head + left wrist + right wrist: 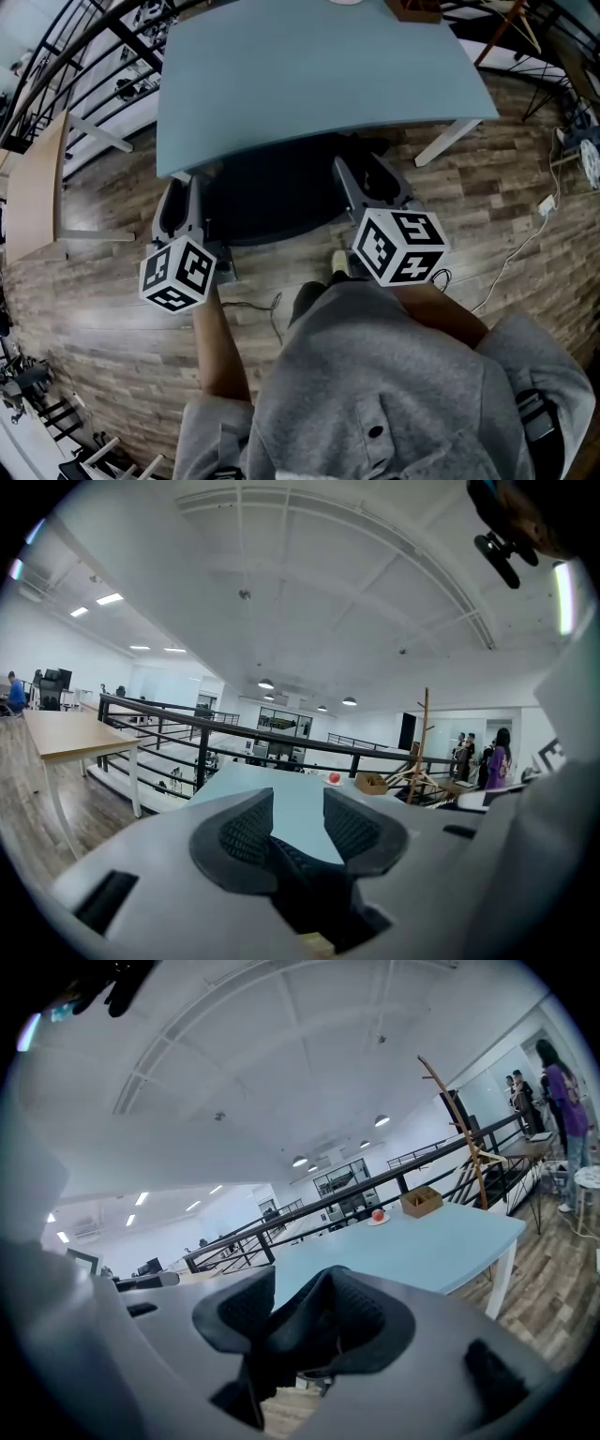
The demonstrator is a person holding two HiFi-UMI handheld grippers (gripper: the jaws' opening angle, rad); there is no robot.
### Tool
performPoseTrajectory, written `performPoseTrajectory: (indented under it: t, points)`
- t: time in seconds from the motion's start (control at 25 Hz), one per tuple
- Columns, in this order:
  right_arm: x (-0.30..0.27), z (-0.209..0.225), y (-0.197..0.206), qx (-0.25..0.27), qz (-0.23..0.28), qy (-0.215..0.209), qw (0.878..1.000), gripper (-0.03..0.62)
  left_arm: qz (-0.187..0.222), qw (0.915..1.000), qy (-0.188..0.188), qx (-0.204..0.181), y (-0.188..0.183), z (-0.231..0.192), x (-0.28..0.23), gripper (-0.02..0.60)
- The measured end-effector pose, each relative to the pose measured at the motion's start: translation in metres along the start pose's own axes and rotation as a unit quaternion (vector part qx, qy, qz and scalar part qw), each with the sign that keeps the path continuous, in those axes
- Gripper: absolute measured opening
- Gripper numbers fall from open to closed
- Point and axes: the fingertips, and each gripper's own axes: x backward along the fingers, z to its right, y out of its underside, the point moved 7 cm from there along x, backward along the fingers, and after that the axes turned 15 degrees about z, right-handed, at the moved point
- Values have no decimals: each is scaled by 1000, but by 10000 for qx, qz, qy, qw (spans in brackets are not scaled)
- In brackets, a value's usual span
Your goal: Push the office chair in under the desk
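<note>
The black office chair stands half under the front edge of the light blue desk, with only its dark back showing. My left gripper sits at the back's left side and my right gripper at its right side. In the left gripper view the dark mesh edge of the chair's back lies low between the pads of the left gripper, with the desk beyond. In the right gripper view the chair's back fills the gap of the right gripper.
A white desk leg stands right of the chair. A wooden table is at the left, with a black railing behind it. A white cable and plug lie on the wood floor at the right. A box sits on the desk.
</note>
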Motion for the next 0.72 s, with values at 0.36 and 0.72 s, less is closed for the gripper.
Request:
performPoseTrajectory:
  t: [0.36, 0.72]
  points:
    - [0, -2, 1, 116, -197, -194, 9996, 204, 49, 9999, -1, -142, -3, -3, 4, 160]
    - [33, 5, -22, 1568, -161, -833, 9840, 221, 490, 9975, -146, -497, -27, -8, 49, 164]
